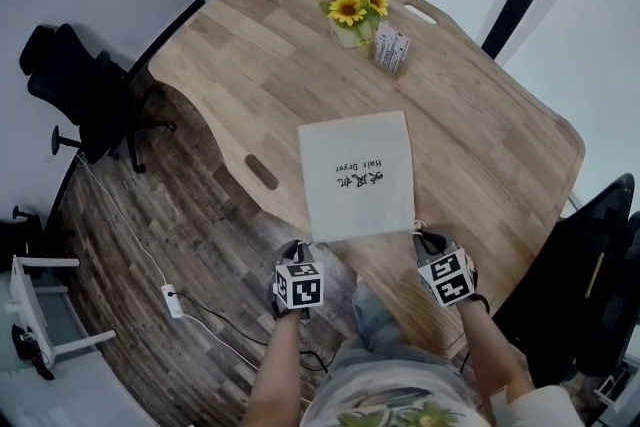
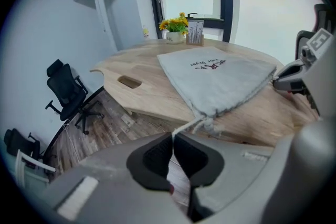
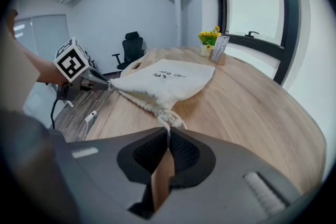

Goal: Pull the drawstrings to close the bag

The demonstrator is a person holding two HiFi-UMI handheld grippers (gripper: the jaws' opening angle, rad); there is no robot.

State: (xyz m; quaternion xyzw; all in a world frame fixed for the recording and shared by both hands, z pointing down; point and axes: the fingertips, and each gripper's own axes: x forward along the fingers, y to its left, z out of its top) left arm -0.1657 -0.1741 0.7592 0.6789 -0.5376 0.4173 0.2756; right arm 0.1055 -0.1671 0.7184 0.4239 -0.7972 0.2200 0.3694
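A white cloth drawstring bag (image 1: 358,175) with dark print lies flat on the wooden table (image 1: 480,145), its gathered mouth toward me. My left gripper (image 1: 297,250) is at the mouth's left corner. In the left gripper view the bag (image 2: 215,78) sends a white drawstring (image 2: 188,125) straight into the left gripper (image 2: 172,136), which is shut on it. My right gripper (image 1: 428,240) is at the mouth's right corner. In the right gripper view the bag (image 3: 163,81) ends in a knotted cord (image 3: 168,124) pinched by the shut right gripper (image 3: 168,135).
At the table's far side stand a pot of sunflowers (image 1: 352,15) and a small card holder (image 1: 391,50). An oval cutout (image 1: 262,172) pierces the tabletop left of the bag. On the floor to the left are a black office chair (image 1: 85,95) and a power strip (image 1: 172,300).
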